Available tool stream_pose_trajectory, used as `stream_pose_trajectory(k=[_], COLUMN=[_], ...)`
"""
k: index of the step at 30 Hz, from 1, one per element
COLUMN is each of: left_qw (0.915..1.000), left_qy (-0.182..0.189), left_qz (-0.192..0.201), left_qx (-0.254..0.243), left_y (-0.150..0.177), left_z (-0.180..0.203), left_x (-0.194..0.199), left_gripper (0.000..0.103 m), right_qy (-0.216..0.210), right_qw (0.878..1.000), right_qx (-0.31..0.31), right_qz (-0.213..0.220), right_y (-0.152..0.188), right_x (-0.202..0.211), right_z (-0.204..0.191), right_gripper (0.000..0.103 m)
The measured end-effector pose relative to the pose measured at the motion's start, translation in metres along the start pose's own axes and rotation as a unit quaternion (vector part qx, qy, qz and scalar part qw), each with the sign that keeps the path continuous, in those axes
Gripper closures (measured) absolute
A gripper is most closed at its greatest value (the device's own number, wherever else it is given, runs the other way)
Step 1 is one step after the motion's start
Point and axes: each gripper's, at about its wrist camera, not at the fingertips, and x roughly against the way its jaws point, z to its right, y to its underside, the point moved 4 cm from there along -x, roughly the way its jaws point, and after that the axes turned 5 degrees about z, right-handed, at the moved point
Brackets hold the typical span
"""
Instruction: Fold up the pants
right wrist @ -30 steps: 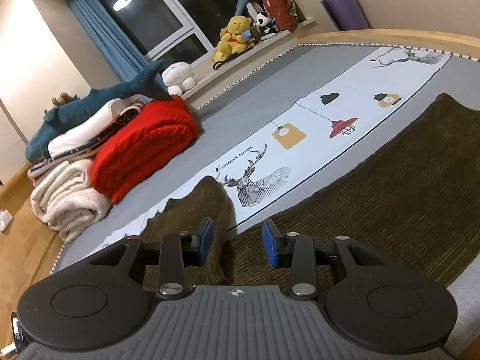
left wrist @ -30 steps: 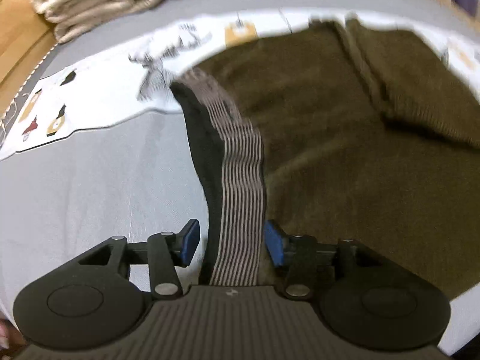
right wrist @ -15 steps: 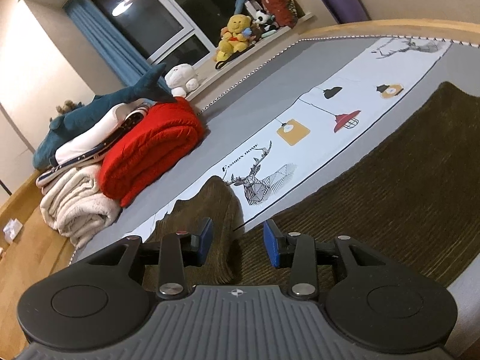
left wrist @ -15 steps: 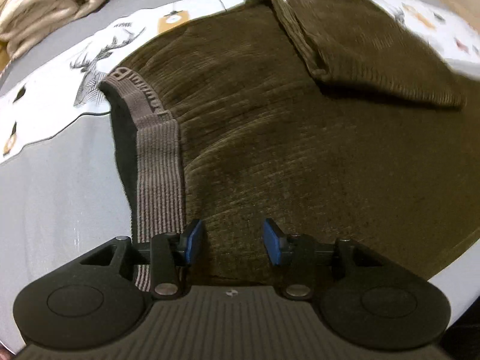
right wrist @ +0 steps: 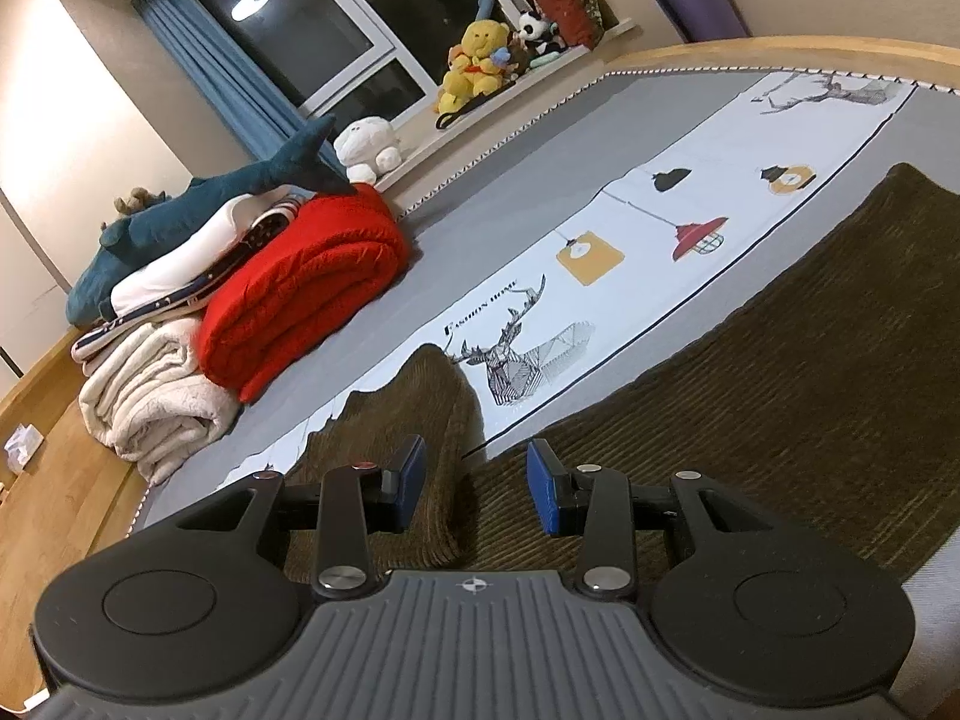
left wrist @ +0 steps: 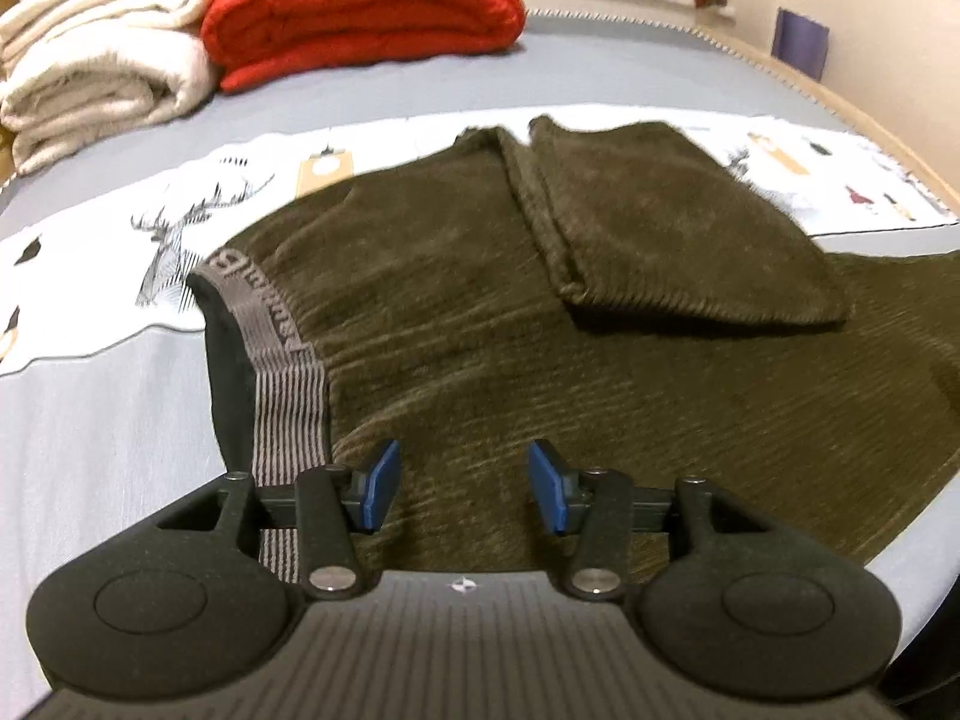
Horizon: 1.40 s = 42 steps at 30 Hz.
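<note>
the olive corduroy pants (left wrist: 480, 324) lie spread on the bed (left wrist: 108, 396), part-folded: the leg ends (left wrist: 678, 228) are already turned back and rest on top of the wider body of the garment, while the grey striped waistband (left wrist: 282, 372) sits at the left edge, gaping a little so its dark lining shows.

the left tongs (left wrist: 459, 486) hover low over the cloth just right of the waistband, their blue pads apart with nothing pinched between them. the right tongs (right wrist: 471, 483) are likewise parted, with a raised hump of the corduroy (right wrist: 420, 414) just ahead of the left pad, but neither pad presses on it.

as i read it, the step in hand is taking hold of the waist end to bring it over for the next fold. to do it well, each pair of tongs should come down onto an edge and catch all layers together, not only the top ply, since the waistband is open. the two grips should sit level with each other across the garment so the fold line runs straight. lift only enough to clear the cloth beneath, and carry both sides at the same pace, or the thick corduroy will drag and skew the legs already laid down.
</note>
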Motion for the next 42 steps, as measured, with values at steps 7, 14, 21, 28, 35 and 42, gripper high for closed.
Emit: stream_pose_trajectory(k=[7,14,21,28,35,42], left_qw=[0.9983,0.9920,0.9864,0.9820,0.9877,0.9948], left_qy=[0.015,0.032,0.062,0.062,0.042,0.035], left_qz=[0.049,0.115,0.151,0.178,0.146,0.091], left_qx=[-0.026,-0.042,-0.020,0.000,0.036,0.028], left_y=[-0.001,-0.002,-0.003,-0.028,-0.033,-0.017], left_z=[0.021,0.057,0.093,0.107,0.098,0.096], left_x=[0.023,0.055,0.073,0.080,0.049,0.005], left_gripper=[0.048,0.045,0.043,0.043,0.045,0.045], right_qy=[0.003,0.023,0.026,0.001,0.015,0.054], right_qw=[0.999,0.996,0.993,0.995,0.995,0.988], right_qx=[0.037,0.091,0.110,0.094,0.061,0.078], right_qz=[-0.006,0.000,-0.015,-0.026,-0.078,-0.125], right_y=[0.005,0.005,0.006,-0.008,-0.004,0.017], right_x=[-0.002,0.004,-0.010,-0.053,-0.125,-0.194], right_z=[-0.011,-0.026,-0.045,-0.075,-0.083,-0.073], right_gripper=[0.063,0.063,0.068,0.073,0.072,0.072])
